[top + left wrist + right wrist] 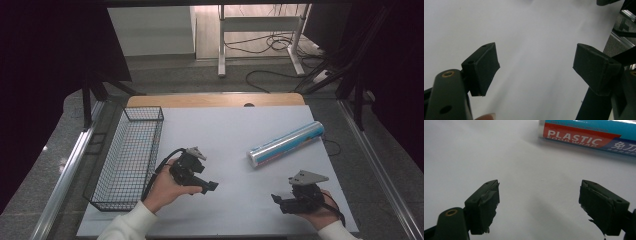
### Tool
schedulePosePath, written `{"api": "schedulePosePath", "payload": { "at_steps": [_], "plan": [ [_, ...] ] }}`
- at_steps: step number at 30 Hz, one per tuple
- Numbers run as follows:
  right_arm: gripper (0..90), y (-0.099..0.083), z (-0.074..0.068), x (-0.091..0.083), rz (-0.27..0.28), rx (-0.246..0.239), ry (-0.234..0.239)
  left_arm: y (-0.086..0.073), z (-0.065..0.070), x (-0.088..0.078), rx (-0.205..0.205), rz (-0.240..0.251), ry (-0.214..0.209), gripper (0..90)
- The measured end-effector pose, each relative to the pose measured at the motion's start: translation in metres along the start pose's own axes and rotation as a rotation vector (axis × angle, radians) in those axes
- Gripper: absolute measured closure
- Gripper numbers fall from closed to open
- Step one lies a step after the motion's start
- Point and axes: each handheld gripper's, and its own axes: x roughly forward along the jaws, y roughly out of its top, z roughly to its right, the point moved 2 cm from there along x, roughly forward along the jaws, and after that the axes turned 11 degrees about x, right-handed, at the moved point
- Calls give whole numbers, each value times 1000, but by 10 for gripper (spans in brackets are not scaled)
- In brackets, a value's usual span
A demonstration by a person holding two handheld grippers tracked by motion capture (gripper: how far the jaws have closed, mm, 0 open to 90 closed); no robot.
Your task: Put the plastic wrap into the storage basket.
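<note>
- High view: the bench (pixel 220 150) is covered with a white sheet, its wooden edge showing at the far side.
- A roll of plastic wrap (pixel 286 144) lies on its side on the white sheet, right of the middle, slanting from the near left up to the far right. Nothing touches it.
- A black wire basket (pixel 127 157) stands along the bench's left edge.
- The left tongs (pixel 211 186) are held in the person's left hand (pixel 165 189) just beside the basket's near right corner, pointing to the right across the sheet, well apart from the roll.
- The right tongs (pixel 275 199) sit in the right hand (pixel 320 212) near the bench's front right, below the roll and apart from it, pointing left.
- White sleeves come in from the bottom edge.
- Left gripper view: the left tongs (pixel 536 65) stand wide, with bare white sheet between the two black pads (pixel 485 66). A fingertip shows at the bottom edge. The edge of the sheet and the grey floor beyond it lie at the upper right.
- Right gripper view: the right tongs (pixel 539 202) also stand wide and hold nothing, with white sheet between the worn pads (pixel 486 205).
- The roll (pixel 589 135) lies ahead of them at the top right, its end just left of the red label reading "PLASTIC FOOD WRAP", clear of both pads.
</note>
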Motion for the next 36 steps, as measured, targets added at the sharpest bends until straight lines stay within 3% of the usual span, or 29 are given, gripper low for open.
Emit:
{"api": "schedulePosePath", "payload": {
  "at_steps": [17, 27, 36],
  "plan": [
    [174, -1, 1, 1, -9, -2, -5, 27, -13, 31, 21, -100, 1, 209],
    [174, -1, 2, 2, -15, -8, -8, 58, -25, 52, 28, -109, 3, 210],
    [174, -2, 2, 2, -20, -3, -13, 82, -33, 78, 65, -143, -4, 208]
  ]
}}
